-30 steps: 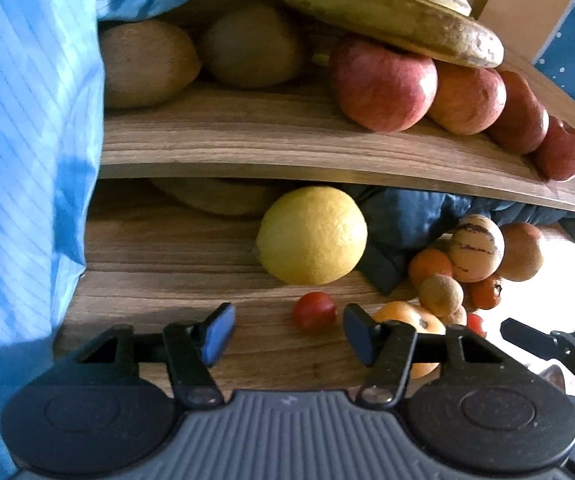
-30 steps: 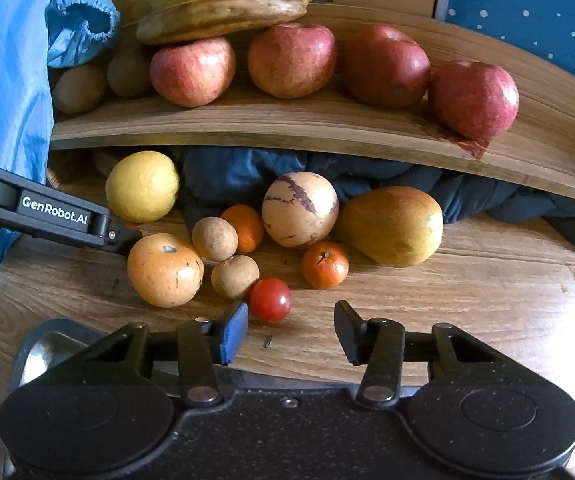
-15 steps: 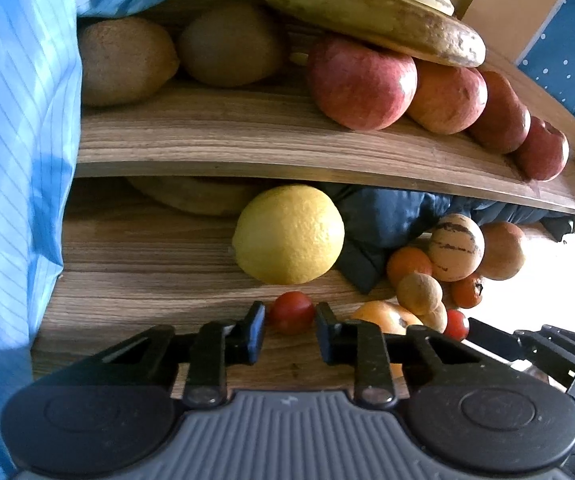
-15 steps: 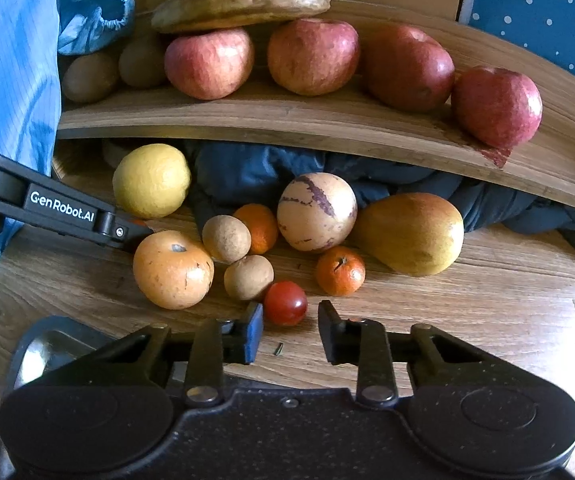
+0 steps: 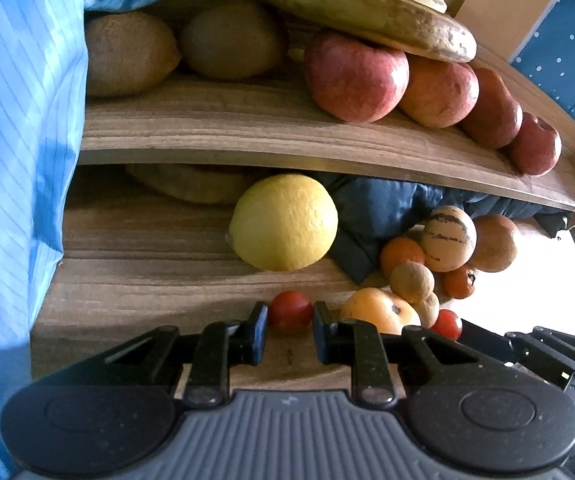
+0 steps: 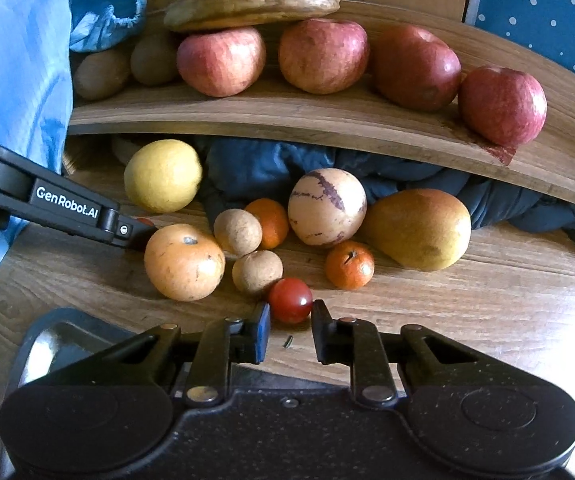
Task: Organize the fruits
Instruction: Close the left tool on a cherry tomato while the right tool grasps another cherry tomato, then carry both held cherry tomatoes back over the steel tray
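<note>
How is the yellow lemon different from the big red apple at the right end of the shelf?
Colour: the lemon is plain yellow, while the apple is red with faint streaks.
Place: the lemon lies on the lower wooden surface, partly under the shelf; the apple sits on top of the shelf, at its right end.
Neighbours: the lemon lies apart from the other fruit; the apple ends a row of four apples.
Both are roundish, of similar size, and held by neither gripper.
</note>
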Available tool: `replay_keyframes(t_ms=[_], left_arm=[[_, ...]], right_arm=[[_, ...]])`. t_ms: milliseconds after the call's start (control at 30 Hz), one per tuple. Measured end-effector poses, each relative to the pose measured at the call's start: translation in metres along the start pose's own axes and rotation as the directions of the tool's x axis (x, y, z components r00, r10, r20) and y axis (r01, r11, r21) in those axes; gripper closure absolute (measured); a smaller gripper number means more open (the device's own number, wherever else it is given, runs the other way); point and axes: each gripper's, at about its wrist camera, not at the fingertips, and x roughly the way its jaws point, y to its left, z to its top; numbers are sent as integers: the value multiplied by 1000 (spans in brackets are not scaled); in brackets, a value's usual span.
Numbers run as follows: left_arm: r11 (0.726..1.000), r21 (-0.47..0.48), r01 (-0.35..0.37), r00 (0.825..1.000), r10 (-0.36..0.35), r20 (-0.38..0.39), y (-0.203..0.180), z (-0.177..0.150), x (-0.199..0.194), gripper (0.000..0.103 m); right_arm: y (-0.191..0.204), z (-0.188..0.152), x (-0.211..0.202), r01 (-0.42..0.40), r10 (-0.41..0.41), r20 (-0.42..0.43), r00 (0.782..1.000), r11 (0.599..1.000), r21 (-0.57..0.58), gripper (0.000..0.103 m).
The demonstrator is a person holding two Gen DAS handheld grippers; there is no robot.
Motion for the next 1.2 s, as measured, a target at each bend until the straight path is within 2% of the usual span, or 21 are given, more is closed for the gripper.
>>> replay_keyframes(t_ms=[667,1200], left_arm=[[999,-45,-22,999,24,31,-5,-25,-30,78],[990,-125,-65,996,72,55,-17,-85,-72,78]], right_arm=[[13,-14,-30,-72,74,30,997,997,-37,80],[25,-47,-79,-193,200,42,979,971,-142,80]])
